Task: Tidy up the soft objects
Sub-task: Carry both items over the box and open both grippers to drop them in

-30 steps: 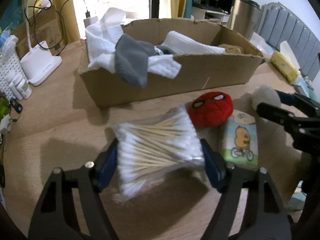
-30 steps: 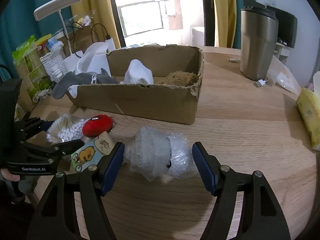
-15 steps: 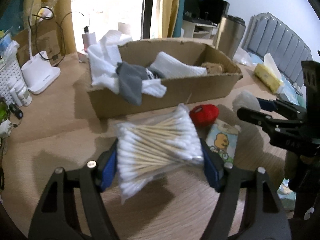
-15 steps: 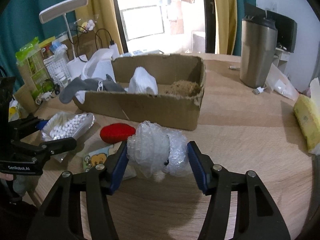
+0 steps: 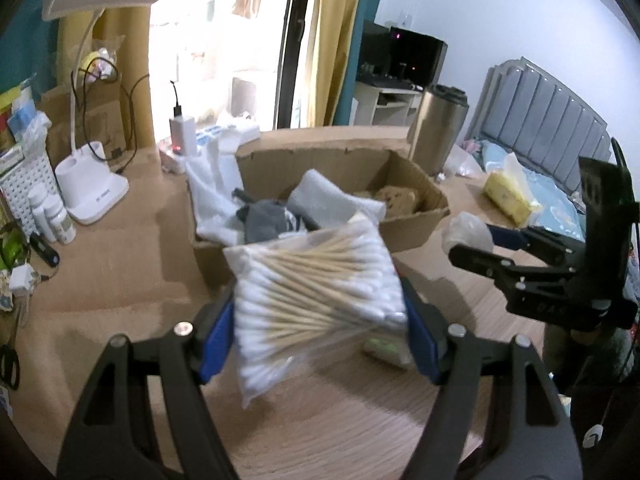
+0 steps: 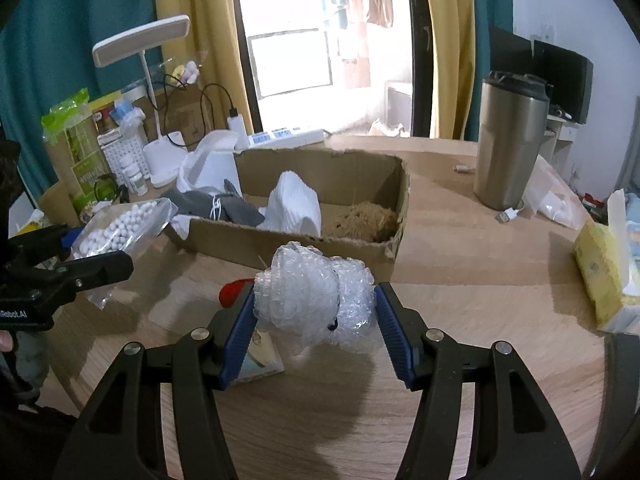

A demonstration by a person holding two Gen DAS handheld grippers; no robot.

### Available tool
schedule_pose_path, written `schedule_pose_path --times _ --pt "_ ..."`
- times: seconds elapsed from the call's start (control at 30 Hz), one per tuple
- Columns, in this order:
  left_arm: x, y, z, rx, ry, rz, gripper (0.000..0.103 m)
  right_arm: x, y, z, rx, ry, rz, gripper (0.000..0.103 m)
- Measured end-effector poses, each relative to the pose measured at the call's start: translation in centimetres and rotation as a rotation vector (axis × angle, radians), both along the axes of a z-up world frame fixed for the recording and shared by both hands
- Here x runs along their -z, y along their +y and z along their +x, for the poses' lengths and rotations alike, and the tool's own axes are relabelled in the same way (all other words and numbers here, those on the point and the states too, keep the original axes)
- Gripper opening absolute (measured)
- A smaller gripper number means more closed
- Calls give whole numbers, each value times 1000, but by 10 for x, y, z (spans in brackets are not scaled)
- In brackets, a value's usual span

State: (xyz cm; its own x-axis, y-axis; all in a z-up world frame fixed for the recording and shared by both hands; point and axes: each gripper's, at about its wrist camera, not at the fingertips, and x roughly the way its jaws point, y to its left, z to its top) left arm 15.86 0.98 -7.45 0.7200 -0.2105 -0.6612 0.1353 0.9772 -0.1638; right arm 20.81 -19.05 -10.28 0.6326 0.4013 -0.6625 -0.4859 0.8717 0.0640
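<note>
While both jaws grip their loads, the cardboard box [image 5: 416, 222] lies straight ahead; the left gripper [image 5: 316, 330] with the cotton swab bag [image 5: 316, 292] looks nearer than the right gripper [image 6: 316, 320] with the bubble wrap [image 6: 316, 292].

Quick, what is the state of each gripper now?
Left gripper: closed, holding the cotton swab bag.
Right gripper: closed, holding the bubble wrap bundle.

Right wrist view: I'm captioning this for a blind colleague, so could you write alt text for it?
The right gripper clamps a wad of bubble wrap above a wooden table, just short of an open cardboard box holding white and grey cloths. At left, the left gripper holds a bag of cotton swabs.
</note>
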Motion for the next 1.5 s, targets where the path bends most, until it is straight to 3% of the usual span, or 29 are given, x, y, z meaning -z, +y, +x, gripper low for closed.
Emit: schedule_pose_path --times 0.7,1.5 --pt "-29 -11 28 -7 -59 39 74 -20 -20 20 5 -53 73 62" --pt "-7 -46 101 18 7 76 75 -14 -41 70 21 -49 133 62"
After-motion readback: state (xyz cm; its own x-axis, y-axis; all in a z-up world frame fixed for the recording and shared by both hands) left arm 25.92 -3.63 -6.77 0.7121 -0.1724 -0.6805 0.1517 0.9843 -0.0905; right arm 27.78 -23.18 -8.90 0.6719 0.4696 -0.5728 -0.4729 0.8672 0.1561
